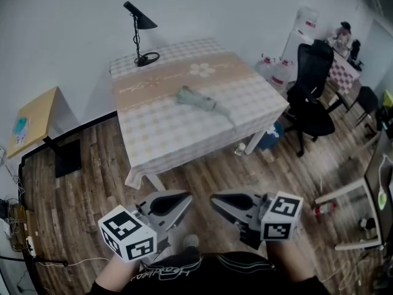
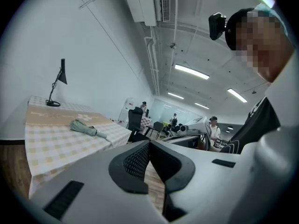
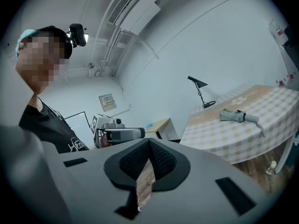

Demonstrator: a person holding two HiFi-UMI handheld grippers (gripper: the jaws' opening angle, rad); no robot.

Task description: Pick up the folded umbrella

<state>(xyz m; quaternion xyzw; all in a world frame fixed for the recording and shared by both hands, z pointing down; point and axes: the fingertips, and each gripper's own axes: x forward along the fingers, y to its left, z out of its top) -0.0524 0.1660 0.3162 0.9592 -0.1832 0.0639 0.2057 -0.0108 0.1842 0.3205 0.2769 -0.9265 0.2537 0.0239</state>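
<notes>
The folded umbrella (image 1: 202, 101), pale green with a thin strap end, lies near the middle of the checked tablecloth table (image 1: 166, 137). It also shows in the left gripper view as the umbrella (image 2: 84, 126) and in the right gripper view as the umbrella (image 3: 238, 116). My left gripper (image 1: 187, 196) and right gripper (image 1: 214, 200) hang low over the wooden floor, well short of the table's near edge, tips close together. The jaws of both my left gripper (image 2: 149, 143) and my right gripper (image 3: 149, 141) are shut with nothing between them.
A black desk lamp (image 1: 140, 24) stands at the table's far left corner. A black office chair (image 1: 310, 97) and water bottles (image 1: 279, 66) are right of the table, and a small bottle (image 1: 241, 148) lies by its leg. A yellow side table (image 1: 34, 118) stands at the left.
</notes>
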